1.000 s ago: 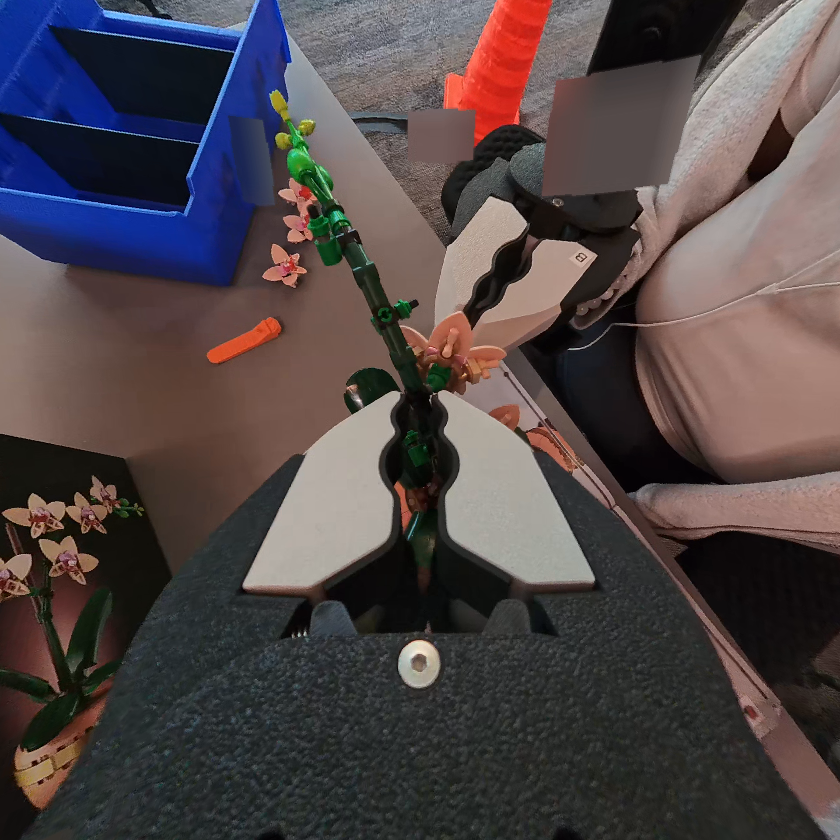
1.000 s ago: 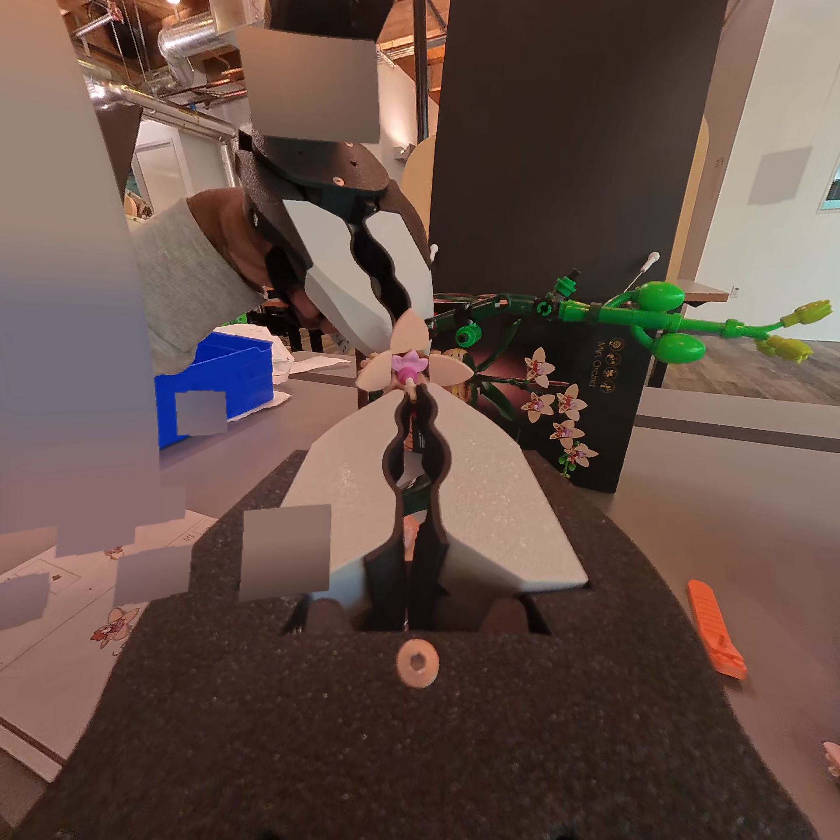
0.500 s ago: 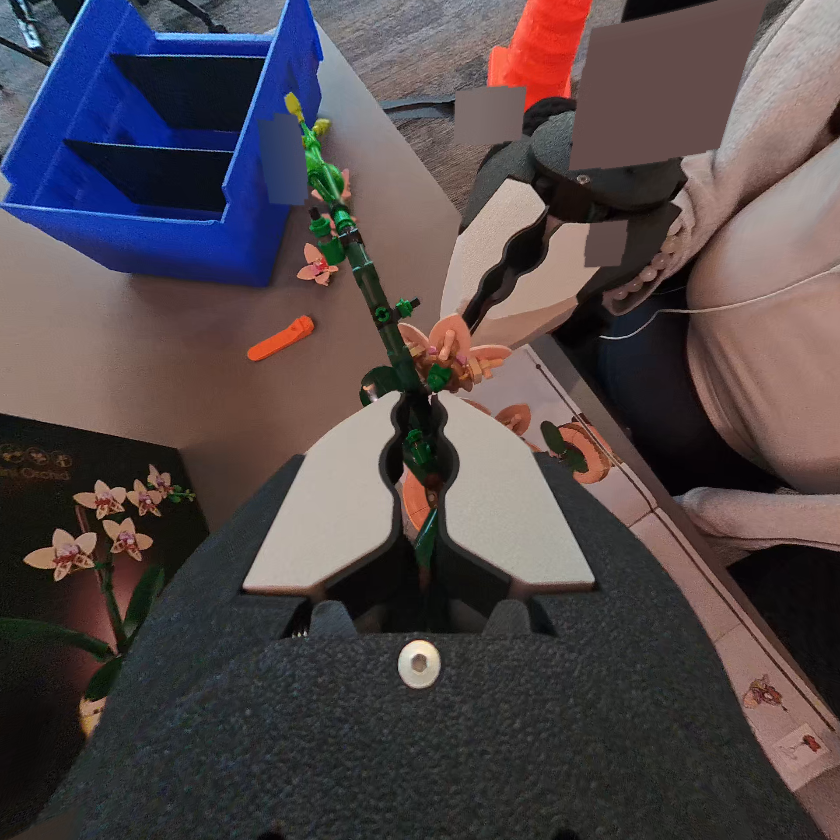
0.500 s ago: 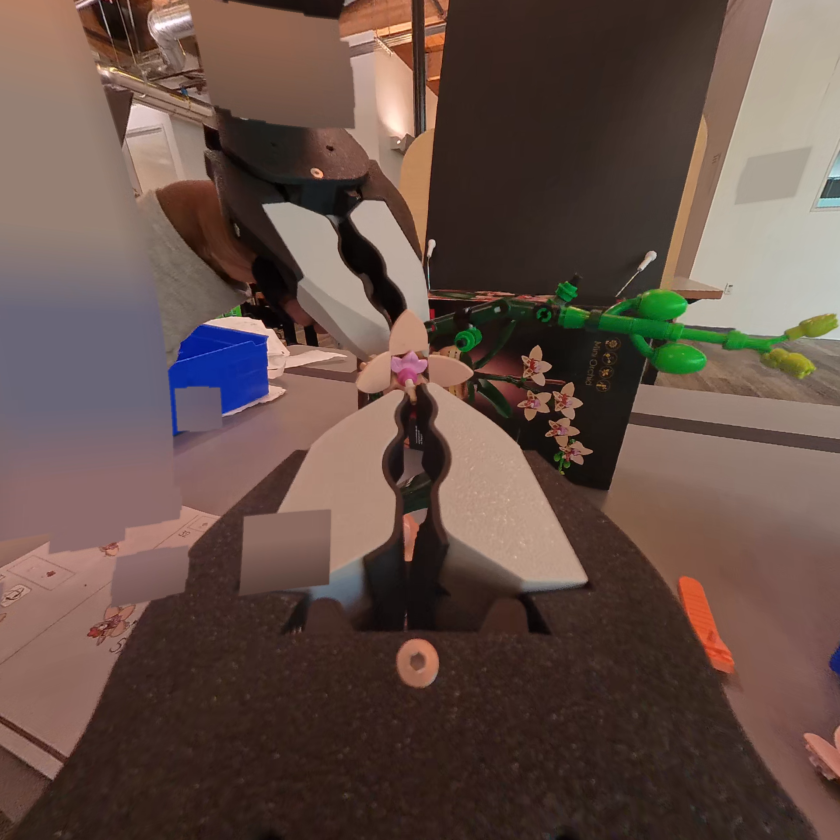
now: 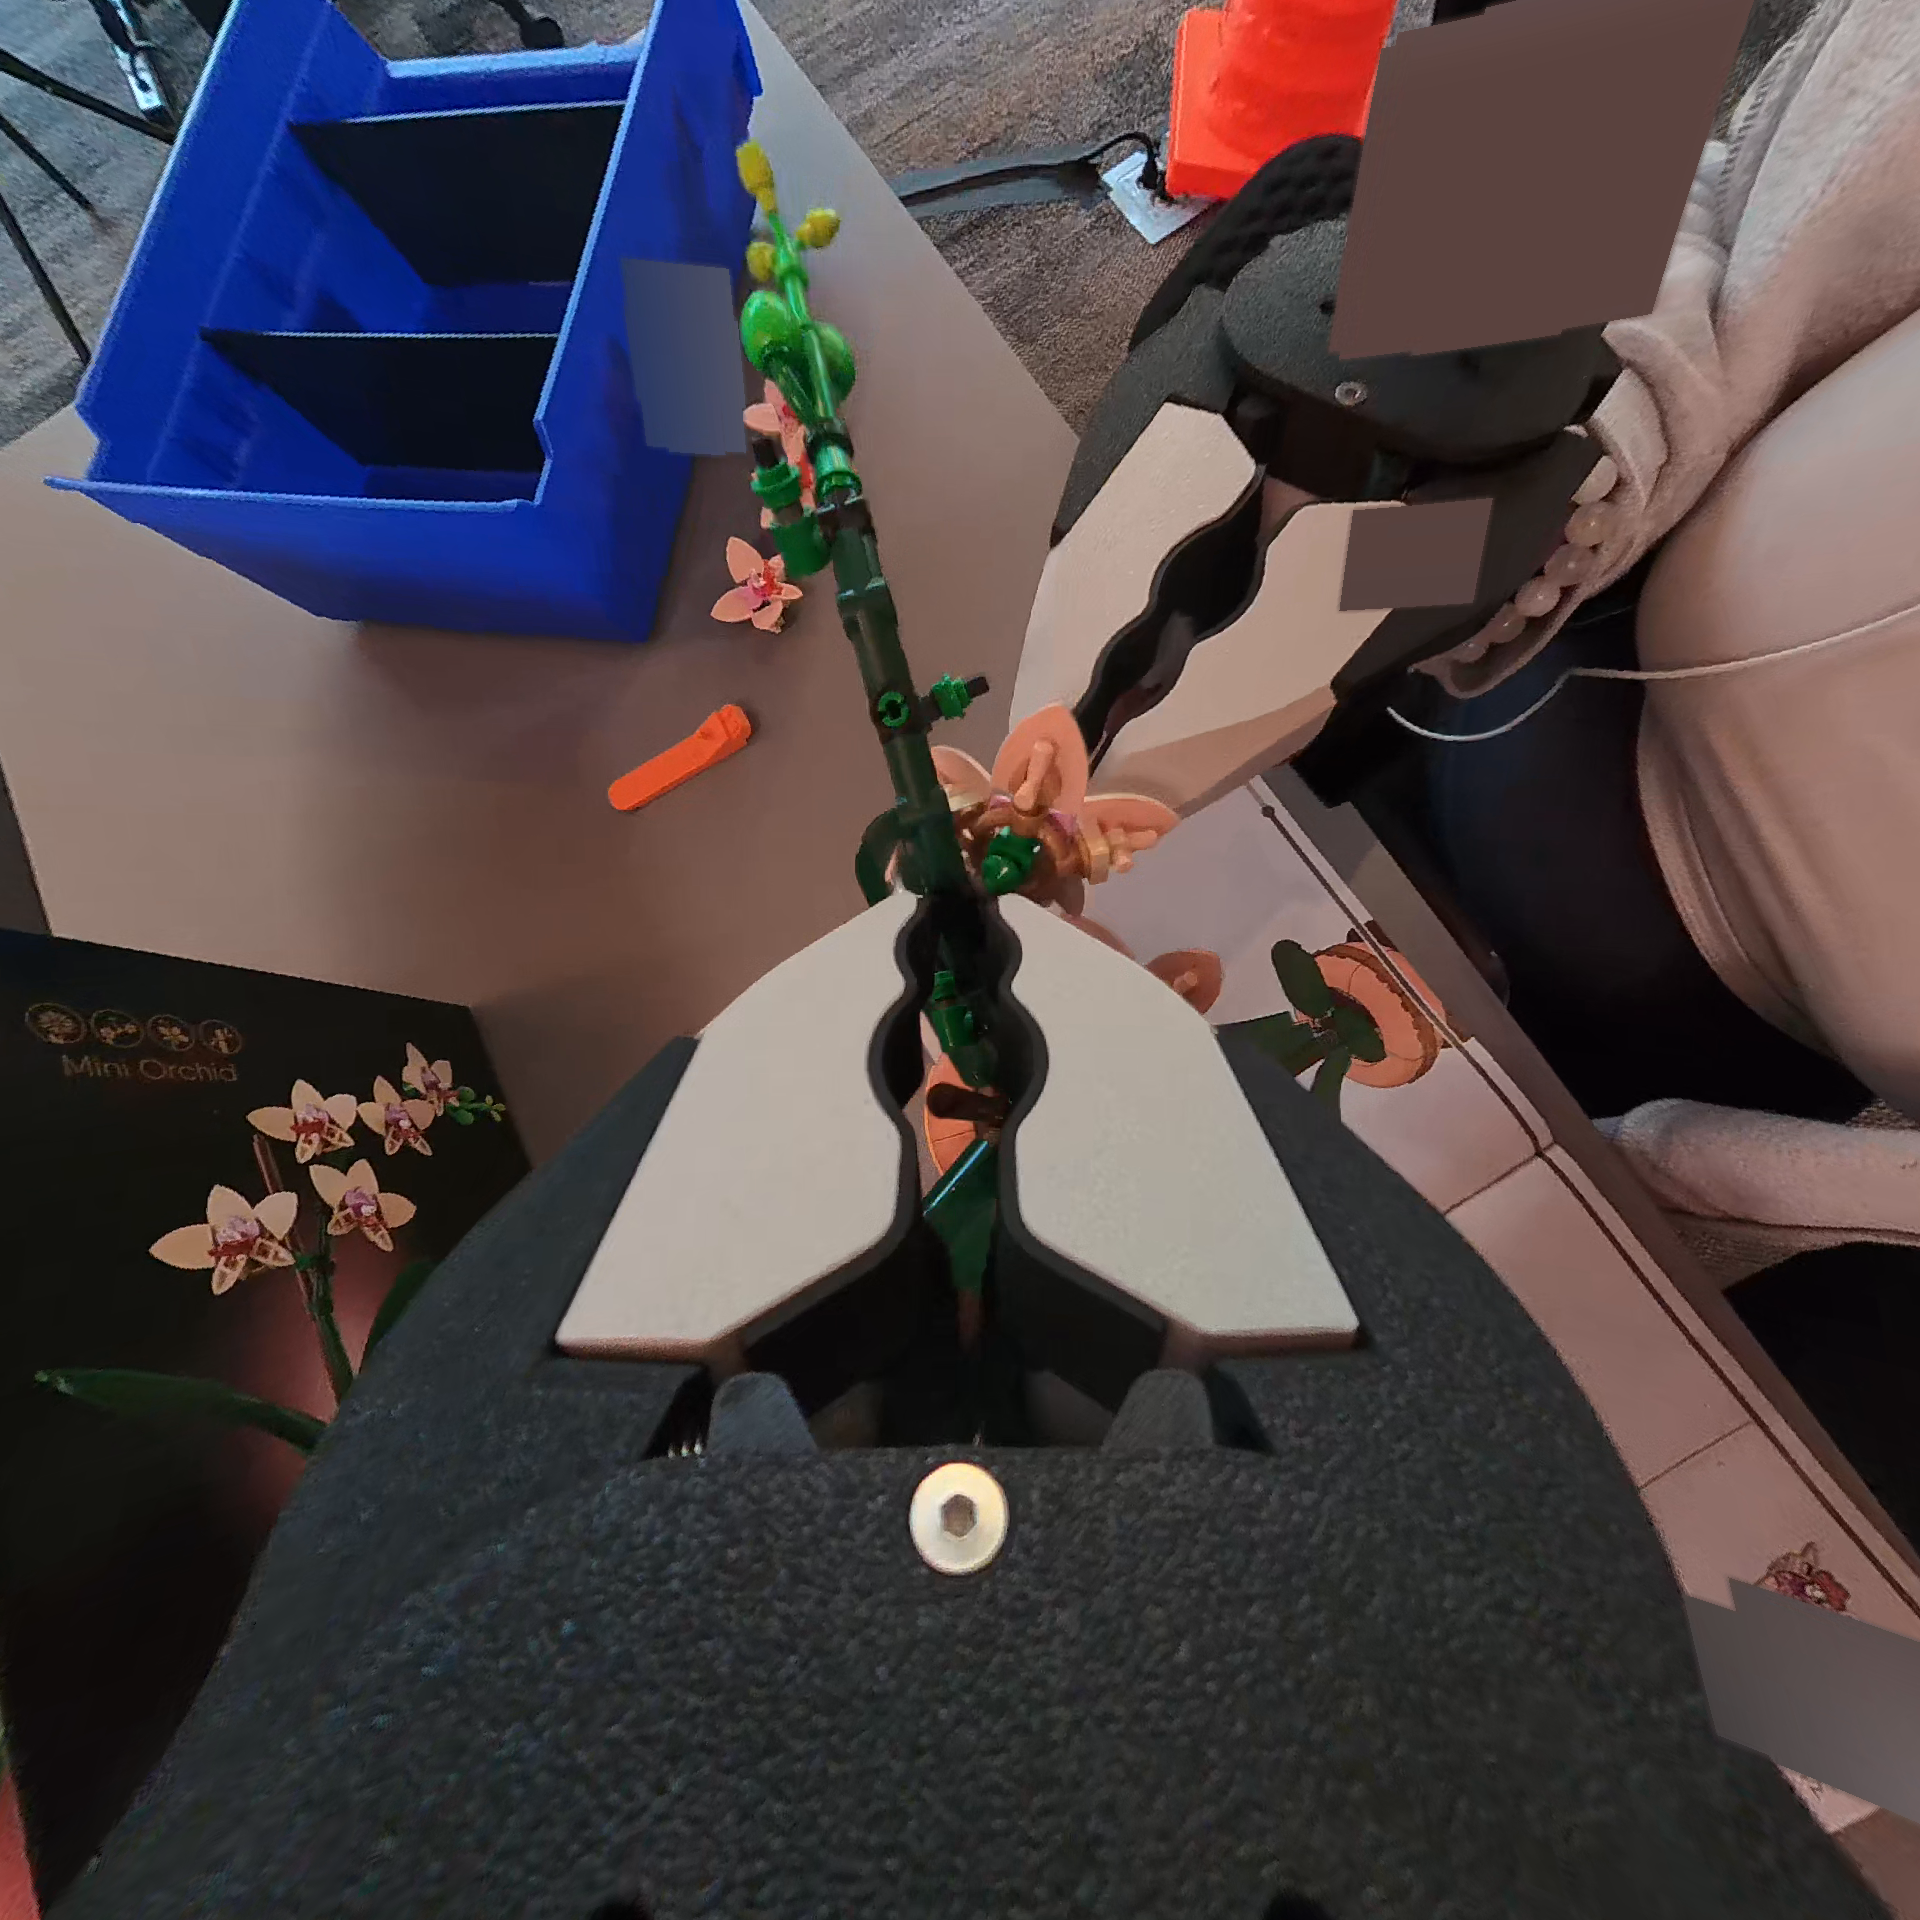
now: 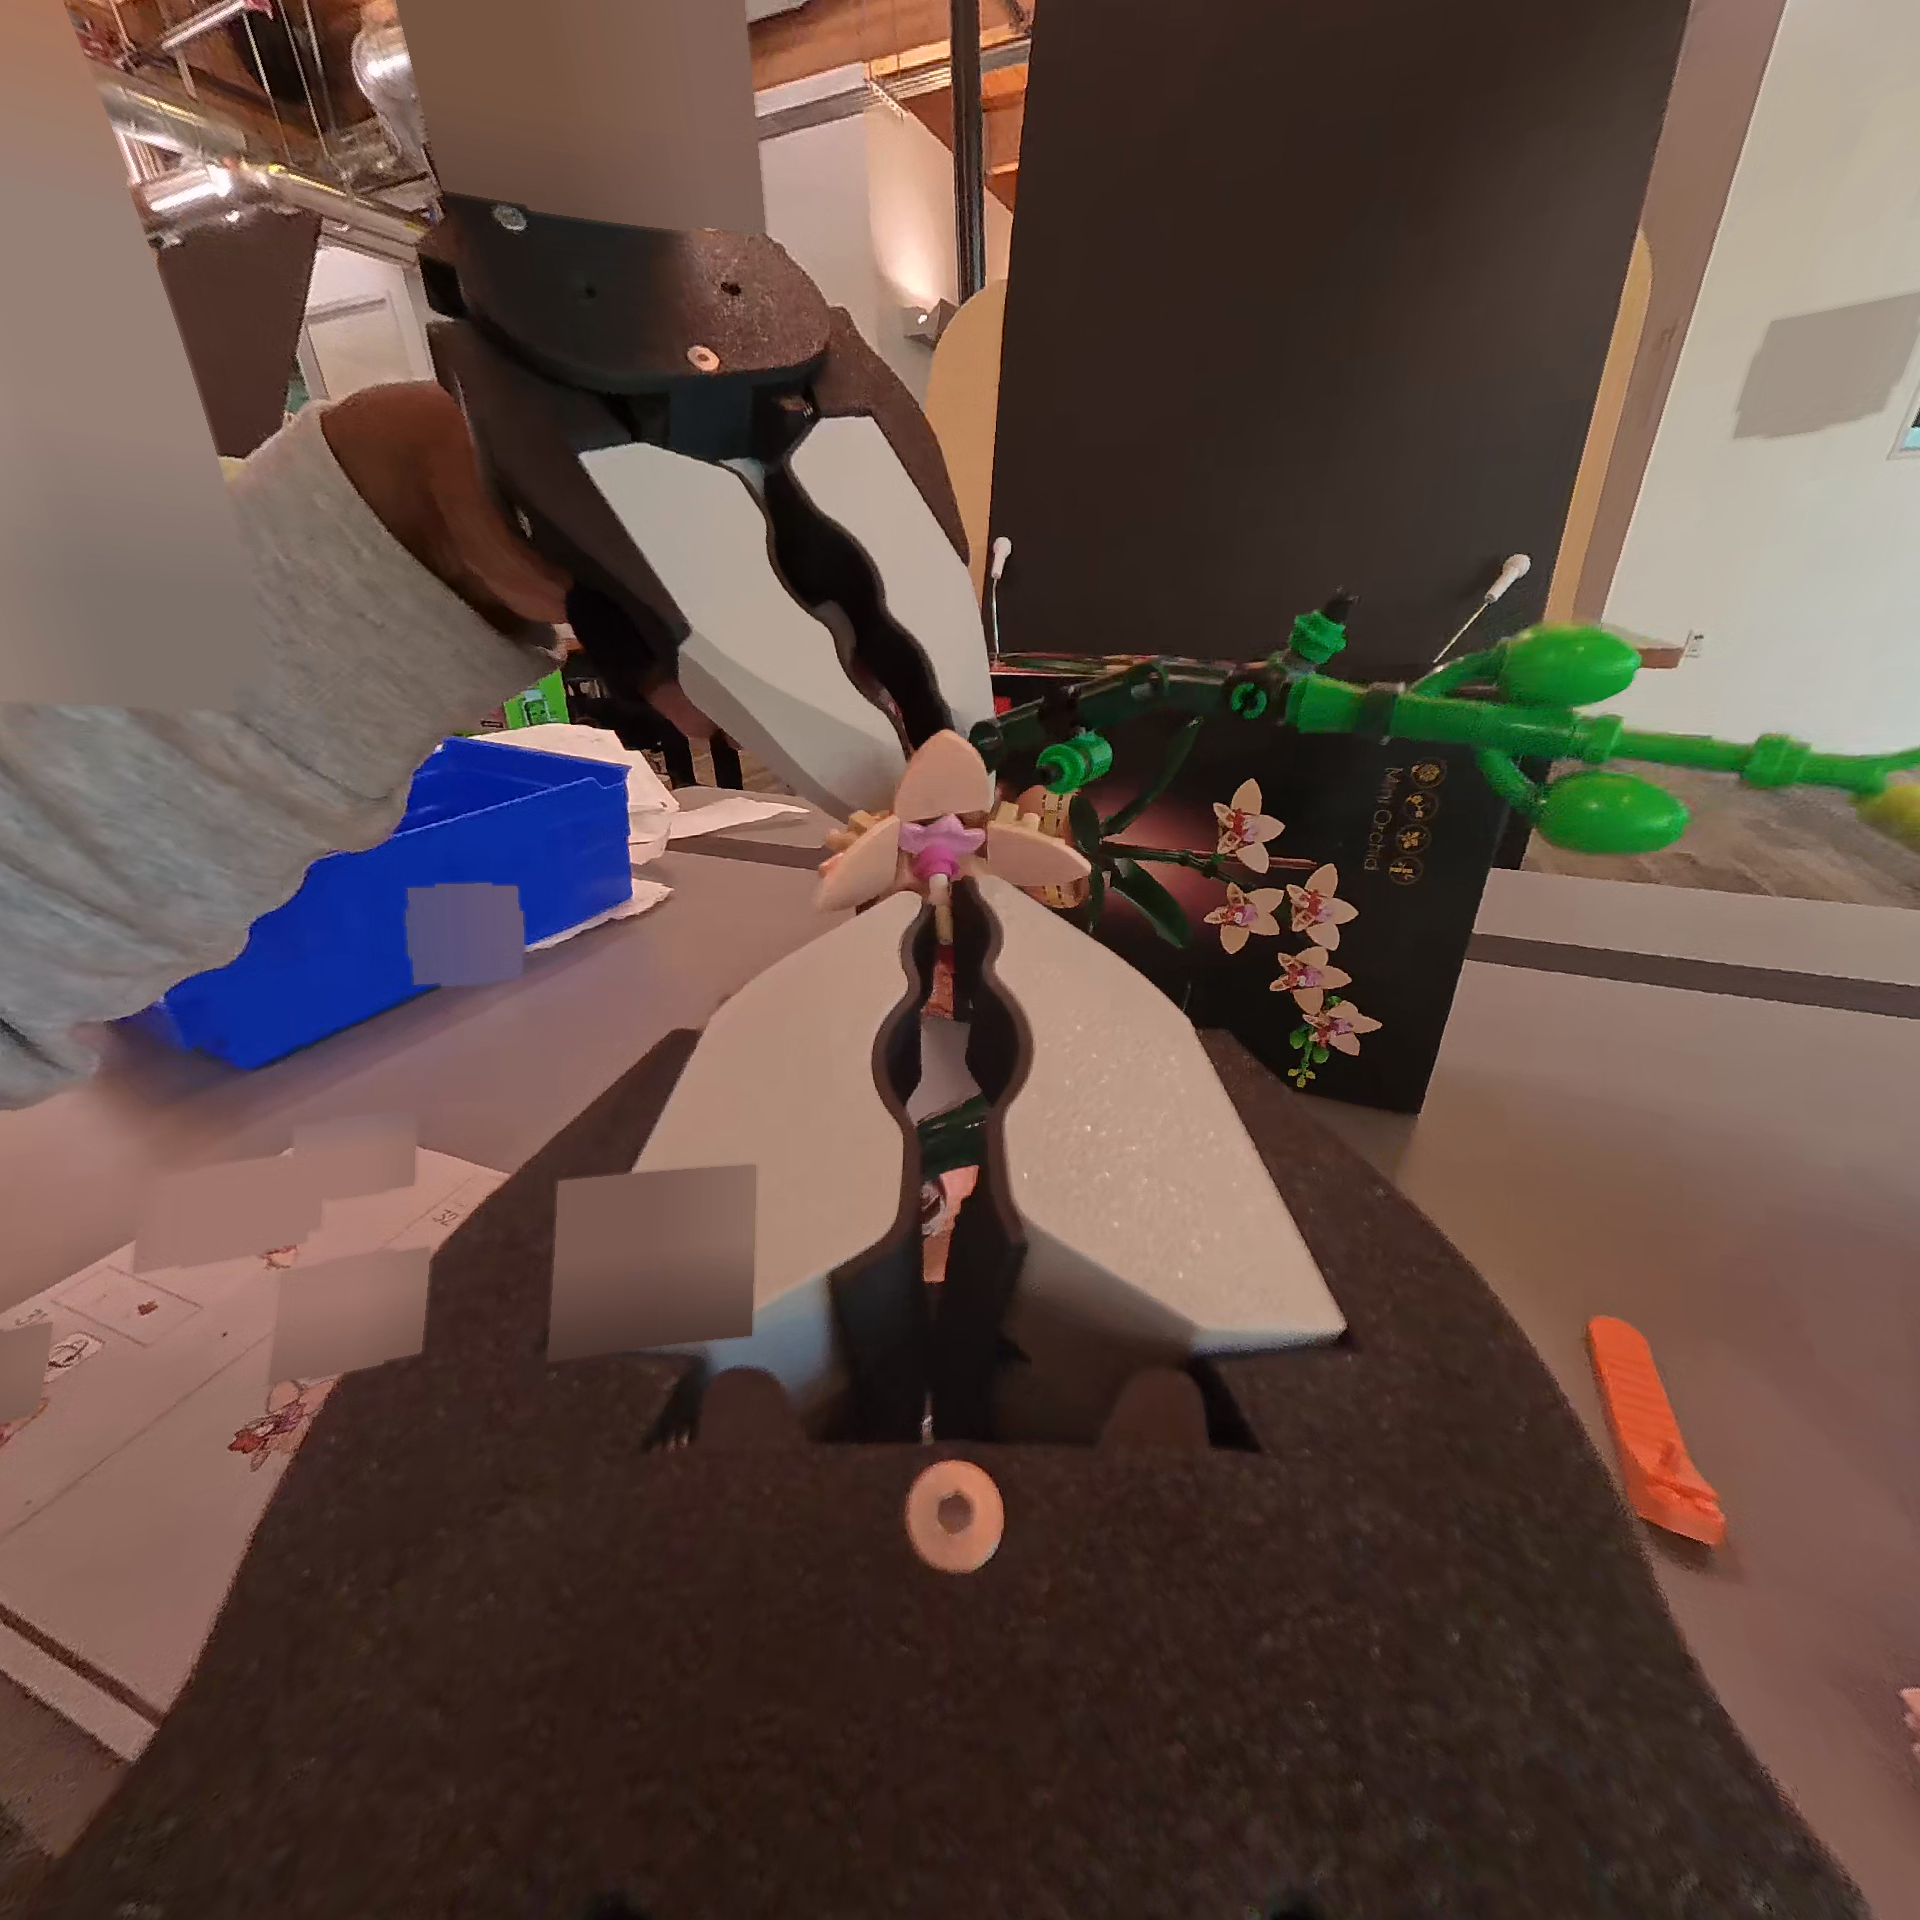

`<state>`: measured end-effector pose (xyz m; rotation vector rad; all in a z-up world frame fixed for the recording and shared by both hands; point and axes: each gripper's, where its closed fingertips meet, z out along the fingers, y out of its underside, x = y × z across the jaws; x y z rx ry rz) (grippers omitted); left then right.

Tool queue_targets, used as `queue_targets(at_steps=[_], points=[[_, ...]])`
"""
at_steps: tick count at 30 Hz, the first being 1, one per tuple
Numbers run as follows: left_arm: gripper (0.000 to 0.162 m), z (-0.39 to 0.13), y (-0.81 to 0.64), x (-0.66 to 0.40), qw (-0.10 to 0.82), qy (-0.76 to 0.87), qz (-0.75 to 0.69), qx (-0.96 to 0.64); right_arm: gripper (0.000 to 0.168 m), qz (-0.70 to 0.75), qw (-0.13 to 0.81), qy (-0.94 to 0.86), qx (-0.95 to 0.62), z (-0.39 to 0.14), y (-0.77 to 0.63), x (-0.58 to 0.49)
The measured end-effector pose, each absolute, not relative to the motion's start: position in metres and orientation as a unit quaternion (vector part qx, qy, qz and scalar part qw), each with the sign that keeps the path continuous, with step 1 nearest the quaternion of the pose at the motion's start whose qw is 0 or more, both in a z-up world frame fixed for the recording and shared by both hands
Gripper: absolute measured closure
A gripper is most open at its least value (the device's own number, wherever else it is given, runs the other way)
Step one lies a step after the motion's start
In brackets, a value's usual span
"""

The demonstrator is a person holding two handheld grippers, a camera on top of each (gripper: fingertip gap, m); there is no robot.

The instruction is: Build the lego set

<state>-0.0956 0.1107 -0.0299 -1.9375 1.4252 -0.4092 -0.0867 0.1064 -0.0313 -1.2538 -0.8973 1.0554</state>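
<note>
Two grippers meet over the grey worktop [image 5: 312,790], one holding a green brick-built orchid stem [image 5: 873,623], the other a cream-petalled brick flower [image 6: 940,831].

The left gripper [image 5: 951,914] has its white fingers [image 5: 769,1132] closed narrow on the lower part of the stem, which runs away from it above the worktop to bright green buds [image 5: 790,332] and yellow tips. The right gripper [image 6: 951,914] has its fingers [image 6: 1122,1132] pinched on the flower, which touches the stem just beyond the left gripper's fingertips. On the worktop lie a blue plastic divided bin [image 5: 416,343], a loose pink flower [image 5: 756,587] beside it, an orange flat brick separator [image 5: 681,758], the dark set box with its orchid picture [image 5: 239,1195] and a white instruction sheet [image 5: 1558,1299]. An orange cone [image 5: 1268,83] stands on the floor beyond.
</note>
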Motion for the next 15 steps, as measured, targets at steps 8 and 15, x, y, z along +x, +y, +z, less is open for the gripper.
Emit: queue_targets(at_steps=[8,15], points=[[0.154,-0.0298,0.1111,-0.0957,0.35,0.551,-0.139,-0.744,0.165,0.441,0.617,-0.387,-0.524,-0.0269,0.1057,-0.0854],[0.153,-0.0301,0.1134,-0.0961,0.356,0.556,-0.117,-0.742,0.166,0.428,0.626,-0.4,-0.514,-0.0238,0.1056,-0.0849]])
